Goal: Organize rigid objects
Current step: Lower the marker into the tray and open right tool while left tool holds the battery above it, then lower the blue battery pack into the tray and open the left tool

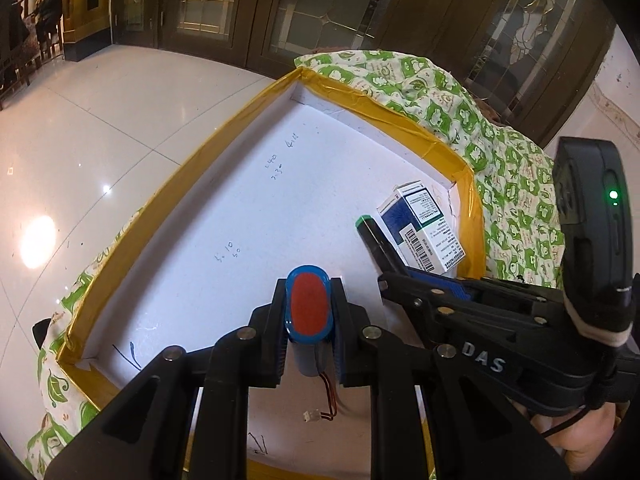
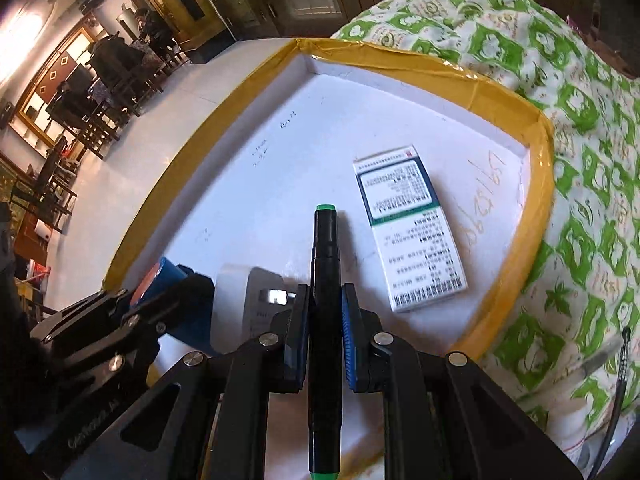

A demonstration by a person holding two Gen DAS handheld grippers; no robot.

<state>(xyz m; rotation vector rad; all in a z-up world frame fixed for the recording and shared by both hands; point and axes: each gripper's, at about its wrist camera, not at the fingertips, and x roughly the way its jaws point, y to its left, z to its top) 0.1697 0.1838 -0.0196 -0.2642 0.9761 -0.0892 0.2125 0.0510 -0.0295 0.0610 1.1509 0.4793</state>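
Observation:
My left gripper (image 1: 309,300) is shut on a blue battery pack (image 1: 309,304) with a red end and thin wires, held over the white tray (image 1: 240,184). My right gripper (image 2: 325,308) is shut on a black marker (image 2: 326,280) with green ends, pointing into the tray. The marker (image 1: 374,236) and right gripper also show at the right of the left wrist view. A white and blue medicine box (image 2: 408,224) lies flat in the tray's right part, just right of the marker tip; it also shows in the left wrist view (image 1: 424,228). The battery pack (image 2: 160,280) shows at left in the right wrist view.
The tray has a yellow taped rim (image 2: 440,64) and rests on a green and white patterned cloth (image 2: 580,120). A white roll (image 2: 232,284) lies beside the right gripper. A glossy tiled floor (image 1: 100,120) and dark glass doors (image 1: 320,8) lie beyond.

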